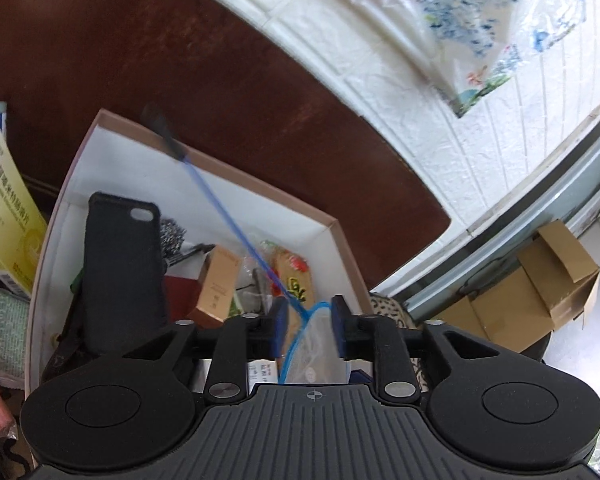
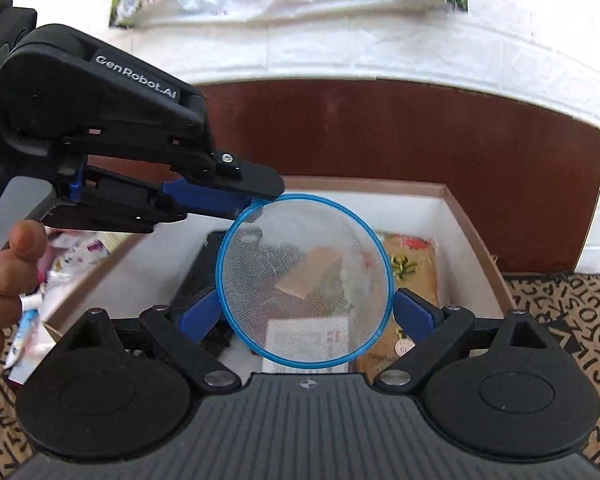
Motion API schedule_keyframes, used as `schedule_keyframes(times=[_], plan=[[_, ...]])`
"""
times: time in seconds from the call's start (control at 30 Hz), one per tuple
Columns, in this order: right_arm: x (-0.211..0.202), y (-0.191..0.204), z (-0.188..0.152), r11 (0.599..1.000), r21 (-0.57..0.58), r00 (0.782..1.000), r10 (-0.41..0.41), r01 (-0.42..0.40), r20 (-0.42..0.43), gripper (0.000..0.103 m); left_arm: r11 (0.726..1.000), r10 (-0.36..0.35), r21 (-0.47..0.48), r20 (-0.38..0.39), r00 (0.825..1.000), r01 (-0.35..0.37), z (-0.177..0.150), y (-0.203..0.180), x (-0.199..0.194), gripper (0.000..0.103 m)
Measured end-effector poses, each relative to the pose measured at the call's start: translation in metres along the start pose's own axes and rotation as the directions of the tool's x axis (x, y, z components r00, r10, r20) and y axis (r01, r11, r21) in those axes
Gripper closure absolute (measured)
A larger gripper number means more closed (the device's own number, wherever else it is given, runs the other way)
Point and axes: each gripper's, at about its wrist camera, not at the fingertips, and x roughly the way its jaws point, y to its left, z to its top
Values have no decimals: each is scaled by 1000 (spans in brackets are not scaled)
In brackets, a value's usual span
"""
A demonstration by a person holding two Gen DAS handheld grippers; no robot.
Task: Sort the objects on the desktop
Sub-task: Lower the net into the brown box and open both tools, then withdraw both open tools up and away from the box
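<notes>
Left gripper [image 2: 260,200]: seen from the side in the right wrist view, reaching in from the left; its blue fingers are closed on the rim of the net at the hoop's upper left edge. In the left wrist view [image 1: 310,320] the hoop's edge is caught between the pads.
Right gripper [image 2: 306,308]: jaws spread wide, one blue finger [image 2: 202,312] at each side of the hoop; whether they touch the rim cannot be told.
Net [image 2: 304,280]: a small round net with a blue rim and white mesh, held above the box, with its thin blue handle [image 1: 236,224] slanting up and away over the box to a dark, blurred grip end.
Box [image 2: 472,232]: an open shallow box with white inside walls, set on a dark brown table [image 1: 180,80], directly under the net.
Box contents: a black phone case [image 1: 124,272] is propped at the left; a tan carton [image 1: 216,288] and a printed snack packet [image 1: 296,280] lie near the middle.
Hand [image 2: 4,280]: seen at the left edge, wrapped on the left gripper's handle.
Surroundings: a yellow medicine box [image 1: 4,208] lies left of the box; a patterned cloth [image 2: 560,312] is spread at its right.
</notes>
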Motion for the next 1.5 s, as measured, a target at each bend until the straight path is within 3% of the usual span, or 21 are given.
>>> schedule_keyframes(times=[0.03,0.17,0.47,0.6,1.07,1.5], plan=[[3,-1,-2,1000,3,1000,-7,7,-13,9,1000,6,-7,1,1000,-6,0,2,0,39],[9,-5,-7,999,13,999,-34,35,-39,8,1000,14,-2,34,999,-14,0,4,-6,1],[1,-2,-11,999,19,998,-49,49,-27,1,997,40,68,45,998,-43,-4,-4,-26,0],[-1,0,-12,999,22,999,-46,46,-23,1,991,69,108,69,995,-76,-7,-8,-34,0],[-29,14,-11,999,22,999,-41,41,-8,1,982,79,166,90,993,-94,-22,-26,-69,0],[-77,29,-9,999,28,999,-30,29,38,1,966,104,216,163,981,-138,-53,-33,-129,0]])
